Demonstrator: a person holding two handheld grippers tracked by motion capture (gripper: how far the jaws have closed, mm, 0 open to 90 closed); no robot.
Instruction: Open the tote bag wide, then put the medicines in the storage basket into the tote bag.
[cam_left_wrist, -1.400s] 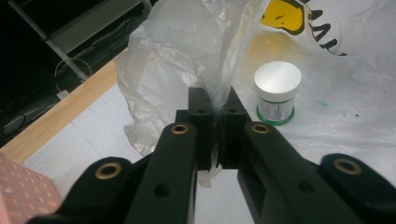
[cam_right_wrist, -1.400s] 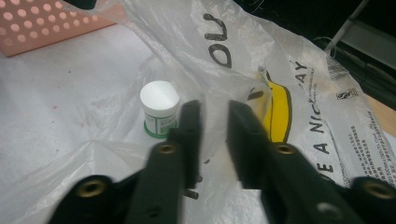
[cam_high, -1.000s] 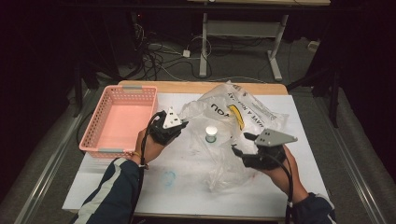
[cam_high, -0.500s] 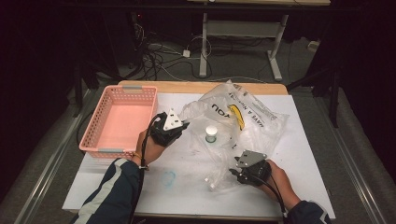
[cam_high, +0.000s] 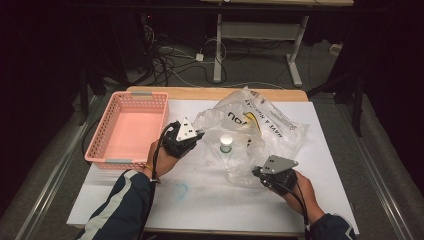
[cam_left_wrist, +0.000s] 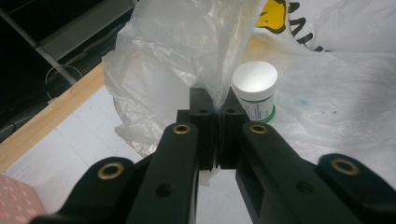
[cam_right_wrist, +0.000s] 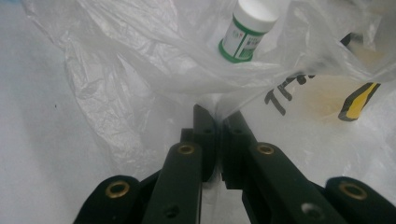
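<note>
A crumpled clear plastic bag (cam_high: 270, 127) with black lettering lies on the white-covered table. A small white jar (cam_high: 226, 144) with a green label stands upright within its folds. My left gripper (cam_high: 201, 133) is at the bag's left side, shut on a bunched fold of plastic (cam_left_wrist: 205, 56), with the jar (cam_left_wrist: 255, 88) just beyond the left gripper (cam_left_wrist: 215, 100). My right gripper (cam_high: 256, 172) is low at the bag's near edge. Its jaws have just been closing and now pinch the plastic (cam_right_wrist: 140, 65) at the right gripper (cam_right_wrist: 218, 122). The jar (cam_right_wrist: 246, 32) stands farther off.
An empty pink basket (cam_high: 102, 145) sits at the table's left, close to my left hand. A white sheet (cam_high: 210, 205) covers the wooden table (cam_high: 200, 93), with a faint blue smudge (cam_high: 181, 190) near the front. A yellow and black mark (cam_right_wrist: 357, 105) shows through the bag.
My right gripper came down from above the table to the bag's near edge and its jaws closed on the plastic. The left gripper held still on its fold.
</note>
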